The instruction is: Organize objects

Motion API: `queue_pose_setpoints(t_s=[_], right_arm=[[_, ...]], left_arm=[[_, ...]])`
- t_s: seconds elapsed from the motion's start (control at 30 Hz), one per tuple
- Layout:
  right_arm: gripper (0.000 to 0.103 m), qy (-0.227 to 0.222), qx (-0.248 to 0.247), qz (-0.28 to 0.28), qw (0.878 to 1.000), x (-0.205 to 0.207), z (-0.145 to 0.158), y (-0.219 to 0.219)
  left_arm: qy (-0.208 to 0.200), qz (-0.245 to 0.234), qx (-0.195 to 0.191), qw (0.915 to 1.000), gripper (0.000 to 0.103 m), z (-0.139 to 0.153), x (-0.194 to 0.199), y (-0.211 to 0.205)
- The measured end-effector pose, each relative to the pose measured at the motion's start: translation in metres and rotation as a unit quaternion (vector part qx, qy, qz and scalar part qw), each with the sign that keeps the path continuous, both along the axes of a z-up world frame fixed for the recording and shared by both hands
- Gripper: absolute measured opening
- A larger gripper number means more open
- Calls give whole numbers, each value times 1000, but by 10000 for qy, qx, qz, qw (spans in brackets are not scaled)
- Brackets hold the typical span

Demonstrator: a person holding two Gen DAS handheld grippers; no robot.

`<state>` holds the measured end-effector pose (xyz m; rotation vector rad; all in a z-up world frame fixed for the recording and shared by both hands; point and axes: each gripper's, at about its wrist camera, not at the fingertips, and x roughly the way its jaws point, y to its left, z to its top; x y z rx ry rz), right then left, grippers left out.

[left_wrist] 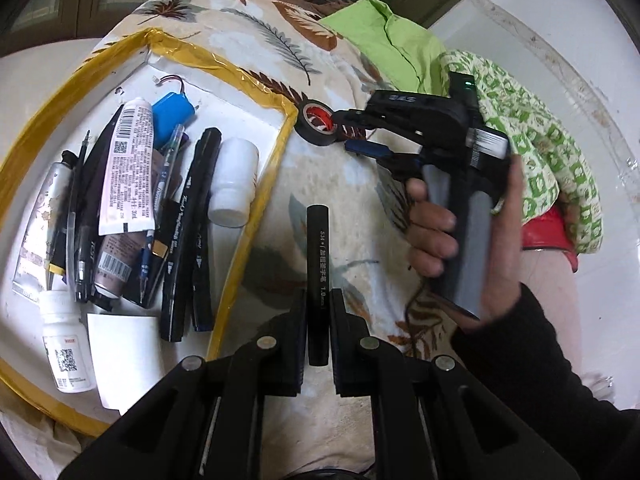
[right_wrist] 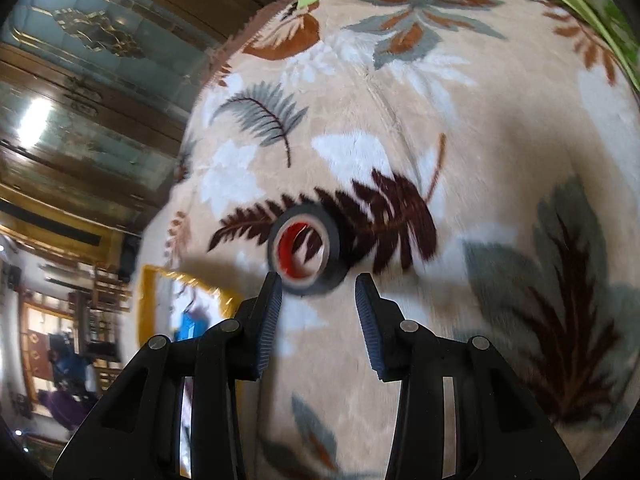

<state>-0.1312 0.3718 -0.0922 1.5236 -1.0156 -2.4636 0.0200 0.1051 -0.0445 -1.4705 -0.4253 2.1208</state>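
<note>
My left gripper (left_wrist: 318, 304) is shut on a black pen (left_wrist: 318, 256) that points away from me above the leaf-patterned blanket (left_wrist: 344, 184). Left of it lies a white tray with a yellow taped rim (left_wrist: 256, 196), holding pens, tubes, white bottles and a blue battery pack (left_wrist: 172, 118). A black tape roll with a red core (left_wrist: 320, 122) (right_wrist: 306, 254) rests on the blanket just beyond the tray's far right corner. My right gripper (left_wrist: 352, 130) (right_wrist: 318, 284), held by a hand (left_wrist: 436, 232), is open with its fingertips just short of the roll, nothing between them.
A bright green cloth (left_wrist: 392, 48) and a green-and-white patterned cloth (left_wrist: 536, 136) are heaped at the far right of the blanket. A red item (left_wrist: 548, 232) shows under the patterned cloth. Wooden cabinets (right_wrist: 80, 80) stand beyond the blanket's edge.
</note>
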Motion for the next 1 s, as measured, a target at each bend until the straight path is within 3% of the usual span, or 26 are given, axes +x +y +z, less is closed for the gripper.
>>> queue_pose_setpoints(t_s=[0.13,0.2,0.27,0.33,0.7,0.83,1.0], right_arm=[[38,-171,621,-65,9979,-19,-2,-7],[30,-240,896,-26,9957,-25,-3,-12],[15,-293,1223,51,9921,-25,-1,-20],[15,-323,1334,92,9905,-20,2,-24],[15,-349,618,211,9973,55,8,-26],[15,-120,577,282,9979,83,30,-36],[15,217,568,503,9969,88,57,-58]], left_arm=[[32,70,49,10000,8,4,-4,-5],[45,111,72,9999,8,6,-6,-8],[19,157,76,9998,8,6,-9,-10],[3,199,96,9998,8,5,-11,-14],[125,411,30,9991,8,6,-6,-30],[225,543,-5,9983,8,16,-4,-44],[142,712,17,9974,8,33,-19,-67]])
